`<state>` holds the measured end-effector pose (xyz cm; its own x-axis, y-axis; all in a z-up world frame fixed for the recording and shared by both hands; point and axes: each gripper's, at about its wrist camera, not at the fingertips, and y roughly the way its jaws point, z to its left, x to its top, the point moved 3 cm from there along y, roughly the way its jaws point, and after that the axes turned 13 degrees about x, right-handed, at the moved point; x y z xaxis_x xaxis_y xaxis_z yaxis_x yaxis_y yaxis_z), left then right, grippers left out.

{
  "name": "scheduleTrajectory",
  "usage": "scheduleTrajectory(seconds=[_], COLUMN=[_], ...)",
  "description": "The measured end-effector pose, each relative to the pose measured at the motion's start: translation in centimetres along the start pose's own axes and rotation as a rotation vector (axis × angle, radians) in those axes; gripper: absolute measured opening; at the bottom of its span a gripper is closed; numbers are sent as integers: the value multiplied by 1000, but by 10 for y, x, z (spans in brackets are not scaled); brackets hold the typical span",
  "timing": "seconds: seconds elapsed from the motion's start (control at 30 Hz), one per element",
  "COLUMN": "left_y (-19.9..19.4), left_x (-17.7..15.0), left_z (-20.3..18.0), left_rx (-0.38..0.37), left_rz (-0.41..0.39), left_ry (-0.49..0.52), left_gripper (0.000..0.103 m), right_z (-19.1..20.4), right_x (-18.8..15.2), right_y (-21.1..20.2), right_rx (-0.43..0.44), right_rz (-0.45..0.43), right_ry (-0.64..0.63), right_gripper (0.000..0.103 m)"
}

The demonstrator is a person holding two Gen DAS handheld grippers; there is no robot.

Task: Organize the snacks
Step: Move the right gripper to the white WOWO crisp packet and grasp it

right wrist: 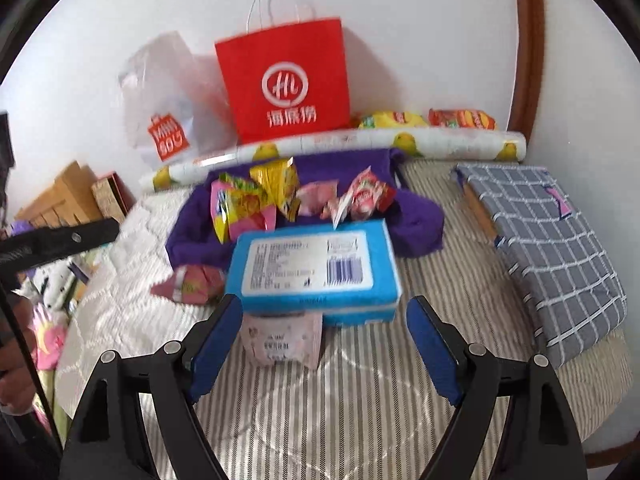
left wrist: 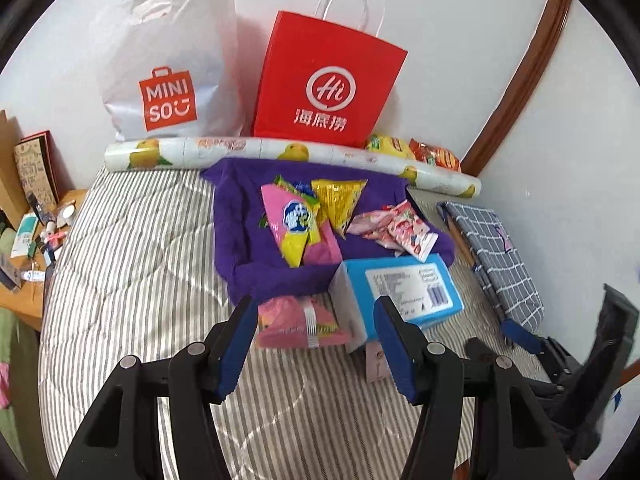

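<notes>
Several snack packets (left wrist: pixel 304 216) lie on a purple cloth (left wrist: pixel 240 240) on the striped bed. A blue box (left wrist: pixel 404 288) lies in front of the cloth, label up. A pink packet (left wrist: pixel 296 322) lies beside the box, just ahead of my left gripper (left wrist: pixel 316 344), which is open and holds nothing. In the right wrist view the blue box (right wrist: pixel 316 268) is straight ahead. My right gripper (right wrist: pixel 326 340) stands open, wide. A small white-and-pink packet (right wrist: pixel 282 340) lies on the bed between its fingers, near the left one, and no pad presses on it.
A red paper bag (left wrist: pixel 328 84) and a white plastic bag (left wrist: pixel 172 64) lean on the wall behind a lemon-print roll (left wrist: pixel 280 152). Yellow and orange crisp bags (right wrist: pixel 428 119) lie by the roll. A checked folded cloth (right wrist: pixel 548 248) is at the right, a cluttered wooden side table (left wrist: pixel 36 236) at the left.
</notes>
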<state>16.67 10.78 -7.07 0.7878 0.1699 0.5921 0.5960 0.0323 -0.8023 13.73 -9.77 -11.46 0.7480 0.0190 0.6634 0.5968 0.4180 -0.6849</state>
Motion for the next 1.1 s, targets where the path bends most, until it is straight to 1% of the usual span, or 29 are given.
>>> scheduleTrajectory(seconds=[0.13,0.37,0.57,0.7,0.83,0.97,1.0,1.1], left_y=[6,16,30,38,44,50,51,53], left_x=[-10,-28,-39,-45,-48,-50,-50,-50], left_z=[5,11,26,37,43,43,42,40], left_rx=[12,17,28,39,39,40,36,19], left_rz=[35,72,109,126,138,146,147,145], left_ry=[-17,-12,-37,-51,-56,-44,-44,-54], left_gripper=[58,58,58,58,58,58,58,58], right_z=[2,-1,2,6,11,15,15,14], right_x=[-15,-37,-44,-46,-51,-54,-54,-54], right_y=[18,50,66,80,101,108,108,107], right_rx=[9,50,63,91,58,6,-6,-38], right_rz=[37,92,92,105,149,126,118,106], right_ry=[0,36,16,16,-3,-18,-12,-11], right_gripper=[84,84,84,84,84,84,82,66])
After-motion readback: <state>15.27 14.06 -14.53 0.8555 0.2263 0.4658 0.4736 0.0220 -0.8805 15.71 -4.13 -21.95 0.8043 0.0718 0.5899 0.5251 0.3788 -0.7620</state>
